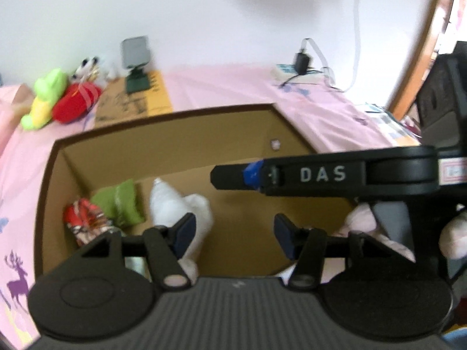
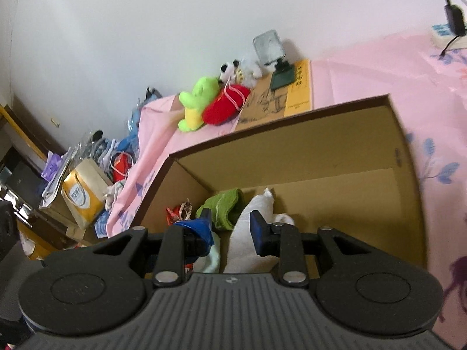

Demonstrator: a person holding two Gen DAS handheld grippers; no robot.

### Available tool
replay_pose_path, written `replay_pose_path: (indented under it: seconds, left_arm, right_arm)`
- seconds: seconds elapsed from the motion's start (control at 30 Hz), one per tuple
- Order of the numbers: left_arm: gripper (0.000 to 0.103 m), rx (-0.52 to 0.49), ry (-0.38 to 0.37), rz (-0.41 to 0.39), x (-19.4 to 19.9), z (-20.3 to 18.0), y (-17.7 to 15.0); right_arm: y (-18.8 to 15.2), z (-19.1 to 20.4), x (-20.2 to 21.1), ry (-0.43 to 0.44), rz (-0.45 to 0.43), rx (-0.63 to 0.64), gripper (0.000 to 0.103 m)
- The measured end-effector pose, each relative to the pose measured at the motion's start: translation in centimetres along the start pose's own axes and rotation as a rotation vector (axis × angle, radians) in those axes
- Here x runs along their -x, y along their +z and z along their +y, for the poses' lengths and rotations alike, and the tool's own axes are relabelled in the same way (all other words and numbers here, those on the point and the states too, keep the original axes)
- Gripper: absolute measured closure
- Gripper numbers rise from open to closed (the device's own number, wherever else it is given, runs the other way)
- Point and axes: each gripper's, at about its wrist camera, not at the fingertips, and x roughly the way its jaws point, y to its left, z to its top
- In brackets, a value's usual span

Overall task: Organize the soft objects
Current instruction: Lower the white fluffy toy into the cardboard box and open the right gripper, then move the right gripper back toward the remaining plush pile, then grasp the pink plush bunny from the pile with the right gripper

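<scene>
Two grippers hang over an open cardboard box (image 1: 163, 134) set on a pink sheet (image 1: 233, 84). Left gripper (image 1: 235, 234): jaws stand apart, with nothing between the pads; only the bare box floor shows in the gap. Right gripper (image 2: 230, 232): jaws parted by a narrower gap, pressing on nothing; a white cloth (image 2: 251, 233) lies beneath them on the box floor, and blue tape wraps the left finger (image 2: 201, 227). In the left wrist view the right gripper crosses the frame from the right edge, its finger marked "DAS".

Box contents, at the left end: a green cloth (image 1: 119, 204) near the corner, a red patterned cloth (image 1: 84, 224) beside the left wall, and the white cloth just right of the green one, reaching toward the near wall. A pale green item (image 2: 211, 258) shows partly under the right gripper's left finger; its kind cannot be told.

Outside the box, by the wall: a green plush (image 2: 195, 102) touching a red plush (image 2: 226, 105), and a black-and-white plush (image 2: 230, 70) behind them. A flat cardboard sheet (image 2: 280, 99) carries a small stand (image 2: 277, 58). A charger (image 1: 300, 62) sits well to the right.
</scene>
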Motion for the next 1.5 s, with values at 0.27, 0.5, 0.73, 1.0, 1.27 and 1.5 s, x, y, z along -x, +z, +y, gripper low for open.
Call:
replay_pose_path:
  seconds: [0.27,0.5,0.73,1.0,1.27,1.5]
  left_arm:
    - [0.043,-0.095,-0.114,-0.008,0.3,-5.1,0.3]
    - [0.04,-0.192,-0.225,0.024,-1.1,-10.2,0.3]
    - [0.039,-0.256,-0.319,0.096,-4.4,-15.2,0.4]
    - [0.038,-0.302,-0.403,0.122,-7.1,-20.5,1.5]
    - [0.037,-0.28,-0.46,0.221,-11.2,-24.3,1.0]
    - [0.037,-0.254,-0.393,0.273,-14.6,-25.9,0.1]
  right_arm:
    - [-1.1,-2.1,4.6,-0.053,-0.061,-0.028,0.091]
    - [-2.5,-5.6,9.0,-0.148,-0.107,-0.077,0.091]
    - [-3.9,-10.9,14.9,-0.29,-0.155,-0.165,0.091]
    - [-4.1,-16.1,21.0,-0.386,-0.231,-0.262,0.09]
    - [-5.3,-20.2,22.4,-0.369,-0.103,-0.304,0.09]
    - [-7.2,-23.9,20.3,-0.21,0.008,-0.521,0.086]
